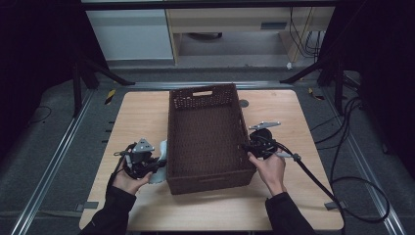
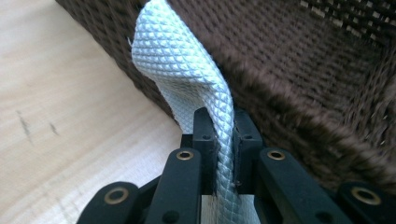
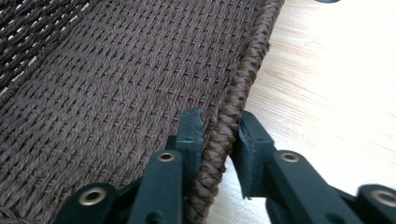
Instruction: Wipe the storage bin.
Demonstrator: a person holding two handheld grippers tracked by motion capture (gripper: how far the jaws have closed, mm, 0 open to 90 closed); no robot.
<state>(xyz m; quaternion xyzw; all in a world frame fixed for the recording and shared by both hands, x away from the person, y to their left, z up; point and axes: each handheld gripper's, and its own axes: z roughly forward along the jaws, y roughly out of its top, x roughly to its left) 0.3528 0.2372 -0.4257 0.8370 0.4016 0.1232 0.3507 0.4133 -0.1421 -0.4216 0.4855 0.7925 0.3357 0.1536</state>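
High view first: a brown woven basket (image 1: pixel 205 139) sits mid-table on the pale wooden table (image 1: pixel 293 196), open side up and empty as far as one can see. The left gripper (image 1: pixel 155 165) is just beside its left wall, and the right gripper (image 1: pixel 248 147) is at the right rim.

Left gripper view now, and the jaws are clamped tight on a silvery, diamond-textured cloth (image 2: pixel 187 79). It curls up limp out of the pinch and leans against the basket's outer wall. That's a soft, light thing; it folds under its own weight and will drape wherever it is let go. Pinched near one edge as it is, the rest will trail, so it wants a lift high enough to clear the rim.

Right gripper view: the jaws straddle the braided rim (image 3: pixel 233 121), one inside, one outside. The inner pad looks to be against the weave, while the outer one stands a sliver off, so this seems a loose hold rather than a firm bite, though the angle is tight. The basket reads as stiff and light. The rim braid is the sensible place to steady it, and a firmer pinch would probably stop it sliding.
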